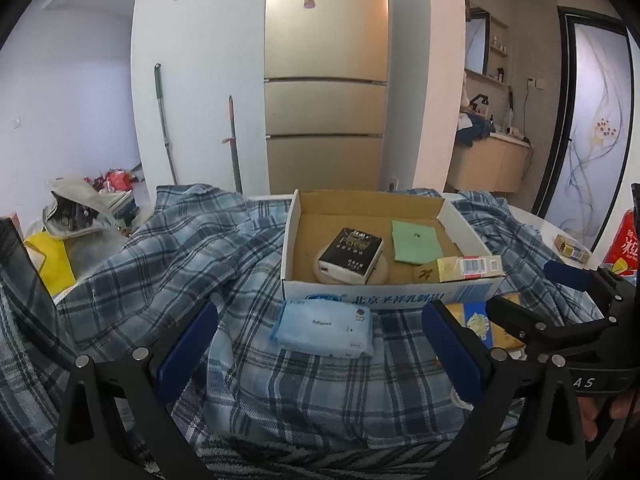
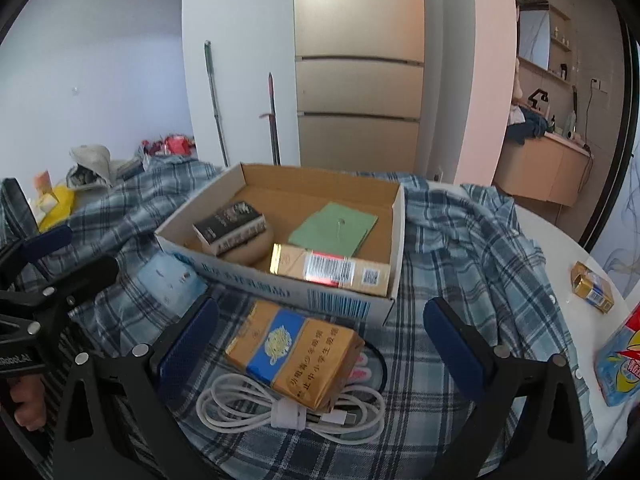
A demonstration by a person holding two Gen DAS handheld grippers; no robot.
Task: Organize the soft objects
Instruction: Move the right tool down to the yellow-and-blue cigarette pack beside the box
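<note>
A plaid cloth (image 1: 280, 360) is spread over the table, with a cardboard box (image 1: 384, 292) set on it. Both grippers are held wide apart with nothing between the fingers. The left gripper (image 1: 320, 344) is hovered over a blue wipes pack (image 1: 324, 330), which lies on the cloth just in front of the box. The right gripper (image 2: 320, 344) is hovered over a gold-and-blue carton (image 2: 296, 356) resting on a coiled white cable (image 2: 256, 412). Inside the box a black pack (image 1: 352, 254), a green cloth (image 1: 414, 240) and a gold carton (image 2: 330, 270) are seen. A small yellow box (image 2: 592, 286) lies on the bare table to the right.
</note>
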